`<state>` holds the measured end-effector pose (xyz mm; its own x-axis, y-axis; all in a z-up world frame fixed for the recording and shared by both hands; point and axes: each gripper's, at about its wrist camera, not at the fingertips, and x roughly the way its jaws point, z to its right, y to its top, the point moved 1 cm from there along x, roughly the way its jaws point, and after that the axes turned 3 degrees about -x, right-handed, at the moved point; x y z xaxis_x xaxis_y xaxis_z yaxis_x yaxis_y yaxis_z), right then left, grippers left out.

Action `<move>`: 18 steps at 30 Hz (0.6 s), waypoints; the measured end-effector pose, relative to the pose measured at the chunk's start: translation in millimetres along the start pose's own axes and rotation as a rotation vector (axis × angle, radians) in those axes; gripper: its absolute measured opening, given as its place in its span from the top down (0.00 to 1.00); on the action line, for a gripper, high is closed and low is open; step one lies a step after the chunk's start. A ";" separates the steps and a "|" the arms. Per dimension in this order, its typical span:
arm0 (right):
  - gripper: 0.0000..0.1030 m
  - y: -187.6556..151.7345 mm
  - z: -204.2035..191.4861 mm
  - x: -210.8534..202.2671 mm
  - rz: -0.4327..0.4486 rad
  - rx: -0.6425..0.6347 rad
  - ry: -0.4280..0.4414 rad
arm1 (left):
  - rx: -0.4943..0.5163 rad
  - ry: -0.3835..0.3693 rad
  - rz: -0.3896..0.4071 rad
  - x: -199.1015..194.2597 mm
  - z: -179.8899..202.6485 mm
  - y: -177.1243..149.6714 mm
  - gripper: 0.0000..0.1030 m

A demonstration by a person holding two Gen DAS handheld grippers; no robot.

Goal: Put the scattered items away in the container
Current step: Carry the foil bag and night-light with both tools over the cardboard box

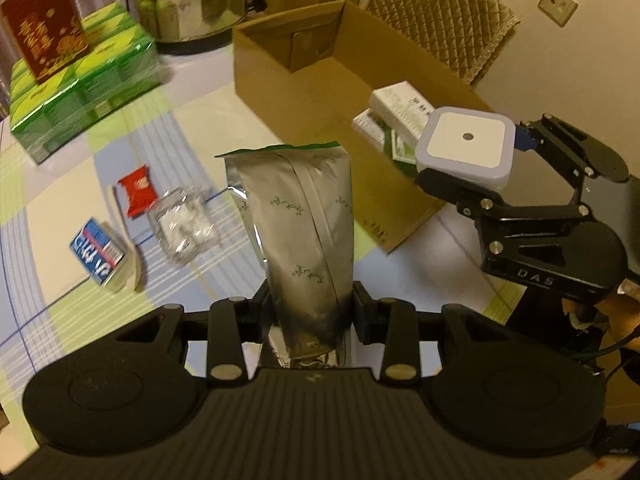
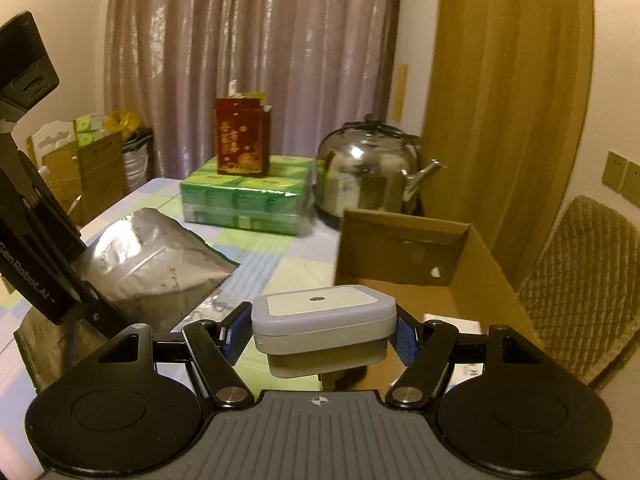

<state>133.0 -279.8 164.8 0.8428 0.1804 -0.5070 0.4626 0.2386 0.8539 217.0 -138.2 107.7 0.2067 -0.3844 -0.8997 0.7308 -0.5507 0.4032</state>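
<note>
My left gripper is shut on a silver foil pouch and holds it above the table; the pouch also shows in the right wrist view. My right gripper is shut on a white square night light, held at the near edge of the open cardboard box. In the left wrist view the night light hovers over the box, which holds white and green small cartons. A red sachet, a clear packet and a blue packet lie on the tablecloth.
A green shrink-wrapped pack with a dark red box on it stands at the back left. A steel kettle stands behind the cardboard box. A quilted chair is to the right of the table.
</note>
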 end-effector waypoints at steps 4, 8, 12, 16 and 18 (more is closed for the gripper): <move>0.34 1.0 15.1 -0.6 0.002 0.005 -0.022 | 0.014 -0.013 0.007 2.5 14.6 16.0 0.68; 0.34 0.9 30.2 -1.5 0.008 0.012 -0.044 | 0.032 -0.024 0.009 6.4 28.7 30.3 0.68; 0.34 -0.3 43.9 -1.5 0.008 0.019 -0.063 | 0.047 -0.034 0.007 11.7 41.6 42.6 0.68; 0.34 -1.8 57.3 -2.2 0.007 0.027 -0.082 | 0.060 -0.051 0.008 15.4 51.7 54.8 0.68; 0.34 -1.9 63.6 -2.2 0.008 0.031 -0.092 | 0.063 -0.060 0.006 16.9 55.8 60.9 0.68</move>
<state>147.8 -341.3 171.7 0.8675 0.0935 -0.4886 0.4630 0.2075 0.8617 228.7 -219.6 126.3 0.1703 -0.4301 -0.8866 0.6871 -0.5931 0.4197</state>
